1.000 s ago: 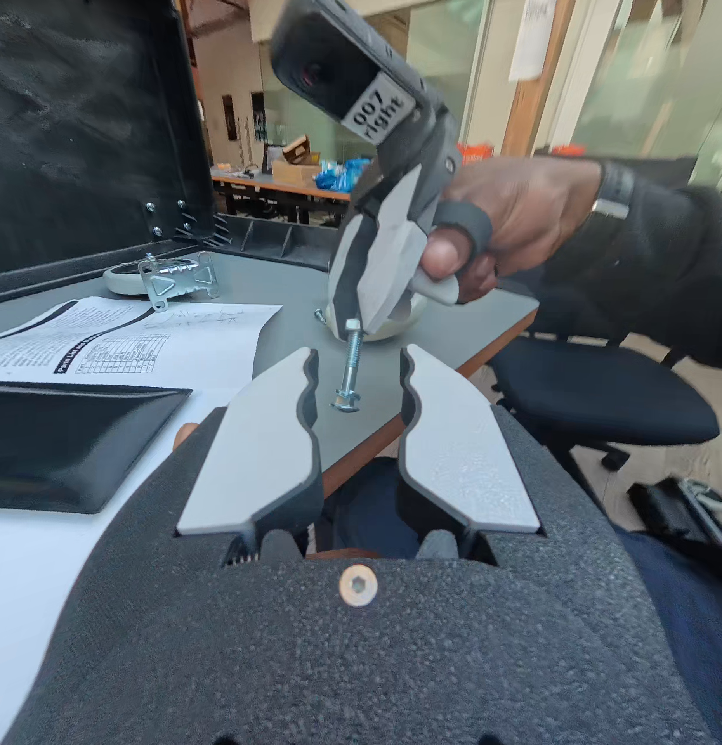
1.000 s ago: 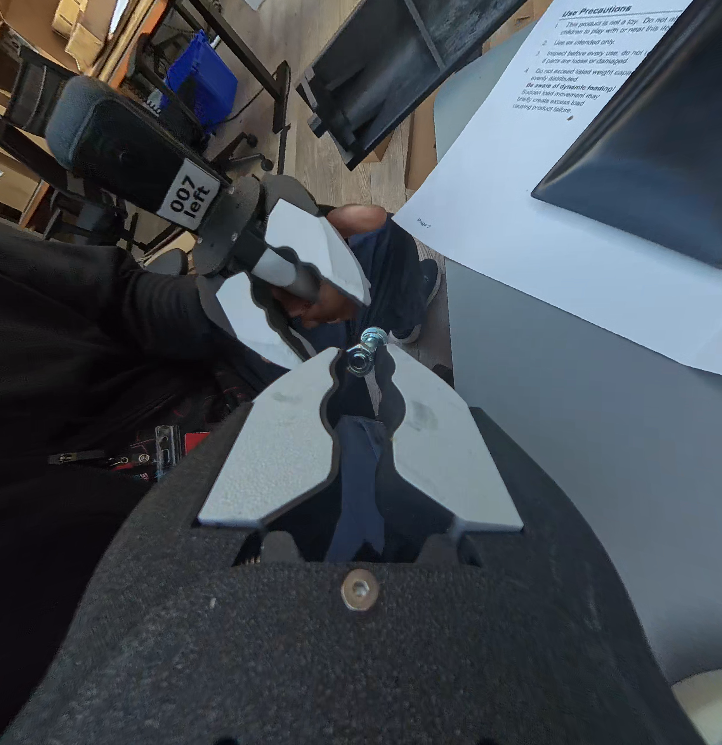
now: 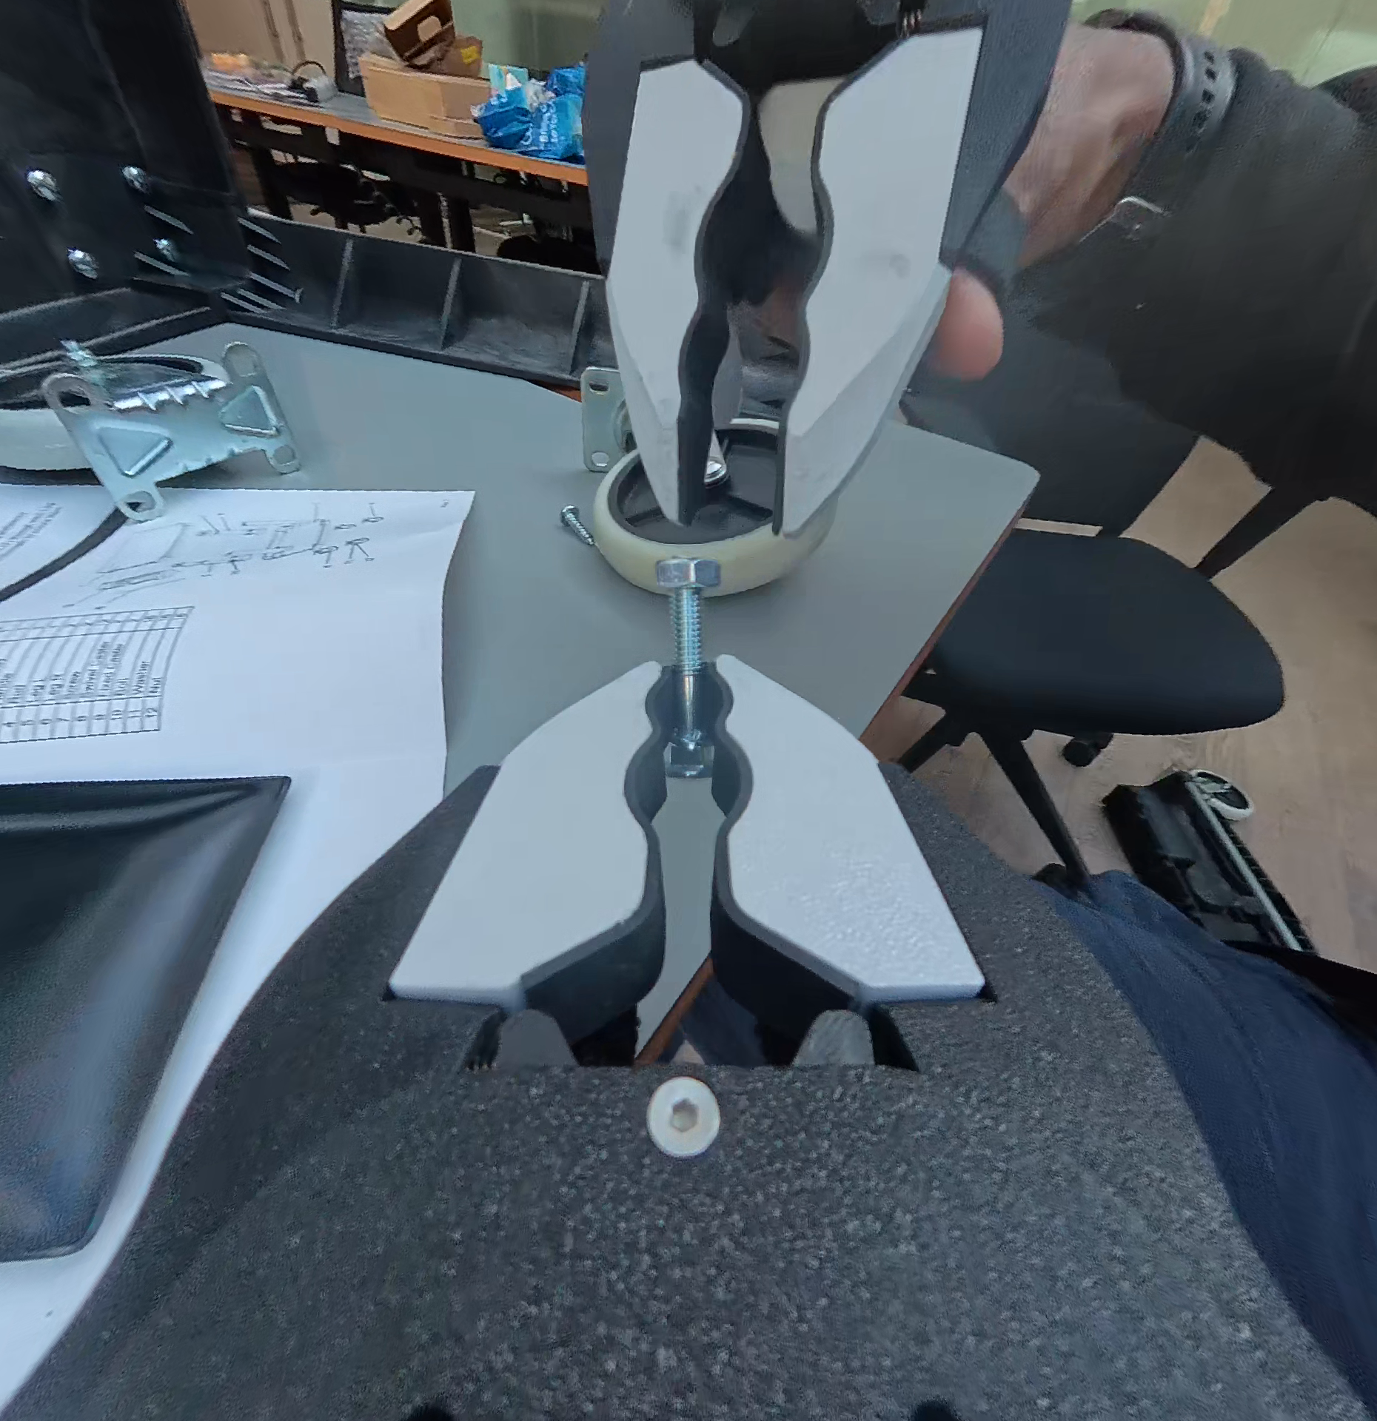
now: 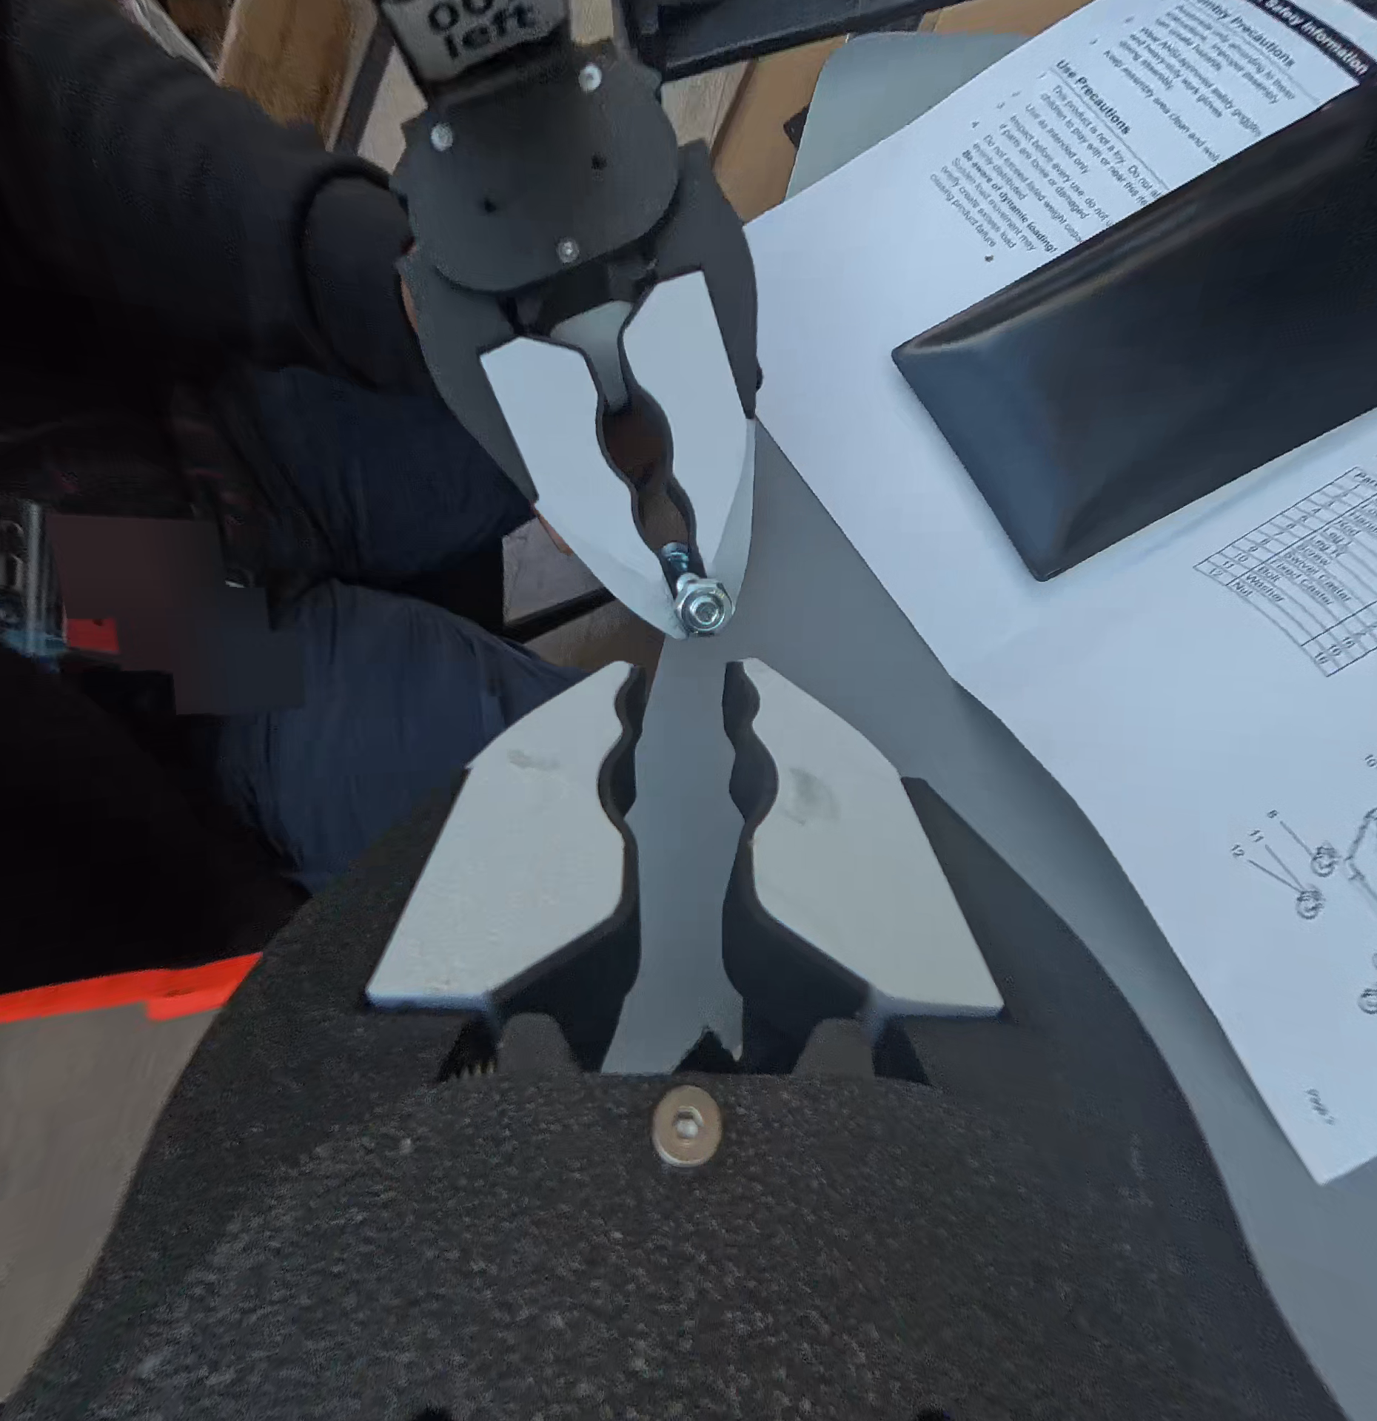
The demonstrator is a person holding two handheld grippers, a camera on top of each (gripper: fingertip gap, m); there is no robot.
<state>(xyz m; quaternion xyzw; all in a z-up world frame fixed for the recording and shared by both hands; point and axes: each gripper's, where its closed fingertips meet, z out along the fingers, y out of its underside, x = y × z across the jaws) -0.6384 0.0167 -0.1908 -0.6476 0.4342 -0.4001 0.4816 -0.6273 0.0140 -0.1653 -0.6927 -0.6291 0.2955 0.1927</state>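
The left tool (image 3: 689, 677) pinches a silver bolt (image 3: 687, 615) by its shaft, with both pads pressed on it. The bolt's six-sided head pokes out past the tips, and a nut sits on the other end, between the fingers. The bolt hangs in the air over the gray tabletop (image 3: 516, 615), just in front of a cream wheel (image 3: 701, 569).

The right tool (image 4: 685, 673) is spread and holds nothing. It hangs just above the bolt's head, tips pointing down at it.

The bolt looks small, hard and light. It will not bend or break. Its metal is smooth, so it could slip or turn in the pads. The ridged shaft or the flat sides of the head look like the best places to hold.

Left of the wheel lies white paper (image 3: 247, 615) with a drawing and a table of parts. A tiny screw (image 3: 579, 524) touches the wheel. Each tool has a white tag with a number and a side word. No brand shows.
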